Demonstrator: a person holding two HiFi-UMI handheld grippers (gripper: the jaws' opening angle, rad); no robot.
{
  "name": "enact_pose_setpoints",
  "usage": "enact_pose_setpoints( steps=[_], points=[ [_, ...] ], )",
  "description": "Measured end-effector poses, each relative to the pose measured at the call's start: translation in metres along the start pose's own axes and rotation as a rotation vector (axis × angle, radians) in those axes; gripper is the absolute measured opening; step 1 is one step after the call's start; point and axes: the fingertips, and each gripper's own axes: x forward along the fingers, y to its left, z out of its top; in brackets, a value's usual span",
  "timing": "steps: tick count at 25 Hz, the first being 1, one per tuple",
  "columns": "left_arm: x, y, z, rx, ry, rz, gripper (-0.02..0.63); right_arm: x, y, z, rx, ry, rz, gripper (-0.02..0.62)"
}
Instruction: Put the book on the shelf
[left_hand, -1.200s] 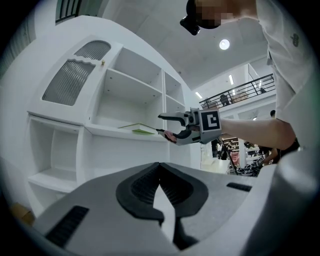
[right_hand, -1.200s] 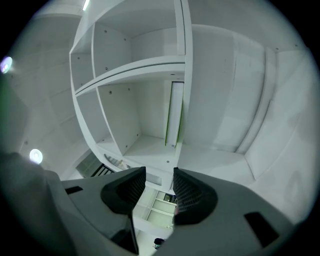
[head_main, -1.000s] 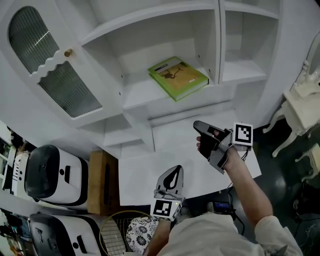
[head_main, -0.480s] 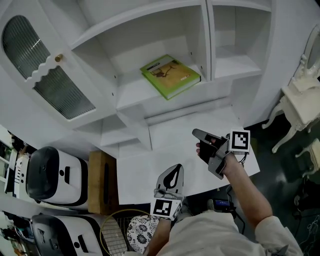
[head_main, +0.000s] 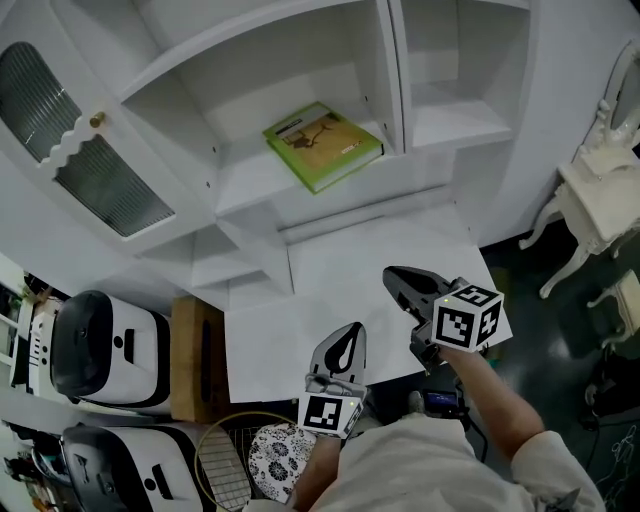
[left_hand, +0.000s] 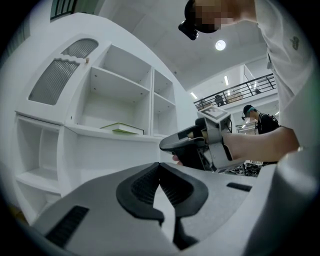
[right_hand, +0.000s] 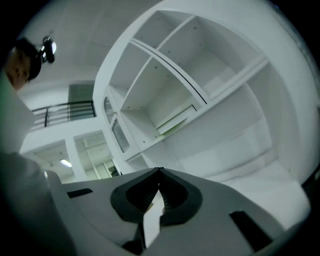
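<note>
One book (head_main: 322, 146) flat on shelf (head_main: 240, 178), long axis diagonal.

The white shelf unit (head_main: 392, 80) is seen steeply from above in the head view, and level from nearby in the left gripper view and the tilted right gripper view. The flat green book (head_main: 322, 145) is shared by all.

**Book up on the shelf, both grippers back at the counter**

The book (head_main: 322, 146) lies flat on the shelf (head_main: 240, 185), in the wide bay. To its left is the cabinet door (head_main: 75, 150), to its right a narrower bay (head_main: 450, 115). Nearer, below the book, runs the counter (head_main: 330, 300). Over its near edge sit the left gripper (head_main: 352, 332) and, just right of it, the right gripper (head_main: 393, 278), both well apart from the book. A box (head_main: 195, 360) stands left of the counter.
</note>
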Motion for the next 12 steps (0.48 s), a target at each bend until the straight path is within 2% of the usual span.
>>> enact_pose_setpoints(
  steps=[3,6,9,12],
  points=[
    [0.001,-0.006,0.000,-0.004,0.001,-0.006,0.003,-0.007,0.007,-0.007,-0.267,0.003,-0.061,0.017],
    [0.002,-0.008,0.002,-0.023,-0.014,0.003,0.003,-0.013,0.018,-0.017,-0.462,-0.015,-0.077,0.017],
    [0.000,-0.007,0.002,-0.025,-0.015,0.008,0.003,-0.017,0.029,-0.033,-0.570,-0.025,-0.064,0.017],
    [-0.005,-0.004,-0.001,-0.007,0.005,0.005,0.003,-0.019,0.040,-0.053,-0.632,-0.017,-0.039,0.017]
  ],
)
